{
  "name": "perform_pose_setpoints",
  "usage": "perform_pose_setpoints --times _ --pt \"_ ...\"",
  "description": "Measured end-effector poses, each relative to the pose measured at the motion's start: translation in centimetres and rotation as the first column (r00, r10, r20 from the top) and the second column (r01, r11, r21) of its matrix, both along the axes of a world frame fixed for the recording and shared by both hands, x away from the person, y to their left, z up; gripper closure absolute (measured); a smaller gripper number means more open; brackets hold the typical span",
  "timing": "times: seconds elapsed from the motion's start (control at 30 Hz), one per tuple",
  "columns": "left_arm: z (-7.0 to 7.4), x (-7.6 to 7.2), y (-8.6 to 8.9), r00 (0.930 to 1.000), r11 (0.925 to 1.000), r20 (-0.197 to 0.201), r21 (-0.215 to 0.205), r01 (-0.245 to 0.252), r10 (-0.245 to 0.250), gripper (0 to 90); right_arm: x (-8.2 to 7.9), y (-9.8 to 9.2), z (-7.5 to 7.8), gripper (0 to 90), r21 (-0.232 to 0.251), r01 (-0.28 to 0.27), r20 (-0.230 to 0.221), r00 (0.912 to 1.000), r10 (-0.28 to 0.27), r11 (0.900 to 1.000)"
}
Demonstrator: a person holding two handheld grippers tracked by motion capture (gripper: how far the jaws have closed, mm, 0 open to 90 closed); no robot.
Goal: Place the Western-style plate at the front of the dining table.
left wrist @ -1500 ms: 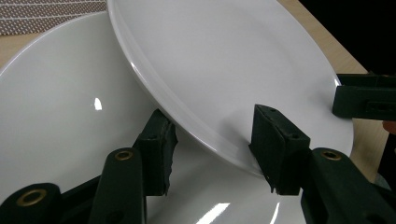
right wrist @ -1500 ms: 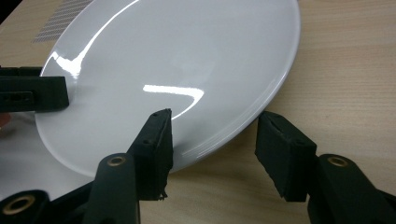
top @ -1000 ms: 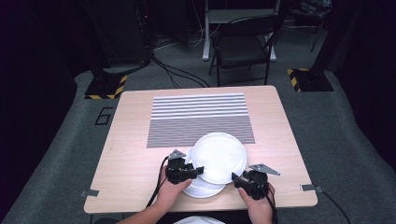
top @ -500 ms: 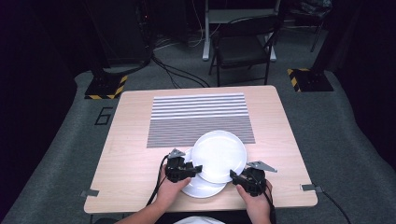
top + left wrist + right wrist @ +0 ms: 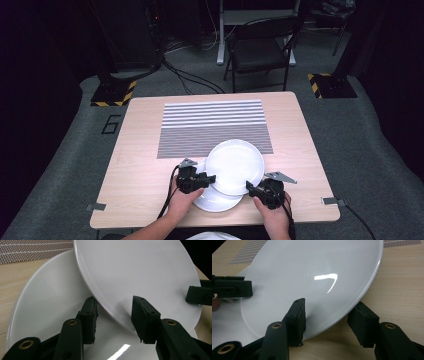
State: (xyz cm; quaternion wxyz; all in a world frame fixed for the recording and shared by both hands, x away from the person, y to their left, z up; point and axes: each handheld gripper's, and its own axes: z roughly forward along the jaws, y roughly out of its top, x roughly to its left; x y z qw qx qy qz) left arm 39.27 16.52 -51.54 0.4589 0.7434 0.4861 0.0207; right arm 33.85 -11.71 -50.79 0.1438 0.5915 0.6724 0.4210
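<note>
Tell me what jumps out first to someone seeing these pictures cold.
Two white plates near the table's front edge: the upper plate lies partly over the lower plate. The left hand-held gripper and the right hand-held gripper take the upper plate's rim from opposite sides; the left's jaws have just been closing, with that rim between them. Behind lies a striped mat on the wooden table.

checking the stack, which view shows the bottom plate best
The left gripper view: the bottom plate spreads wide under the top plate. The high view shows just a crescent of it near the table edge. The right gripper view catches a sliver.
</note>
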Motion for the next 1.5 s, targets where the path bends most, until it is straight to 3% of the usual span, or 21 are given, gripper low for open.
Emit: perform_pose_setpoints --times 0.27,0.9,1.5 --pt "0.0 -0.1 0.0 0.9999 0.9998 -0.014 -0.019 0.004 -0.004 56.4 -0.2 0.3 0.4 48.3 -0.026 0.0 0.023 0.9997 0.001 1.0" --pt "0.2 -0.2 0.4 1.0 0.9993 -0.004 -0.038 -0.003 0.002 57.7 -0.2 0.5 0.5 49.1 0.001 -0.002 0.036 0.9993 0.002 1.0" --pt "0.9 -0.5 0.9 0.9991 0.9979 0.04 -0.064 -0.01 0.013 58.7 -0.3 0.8 1.2 49.9 -0.01 -0.025 0.087 0.9959 0.025 1.0"
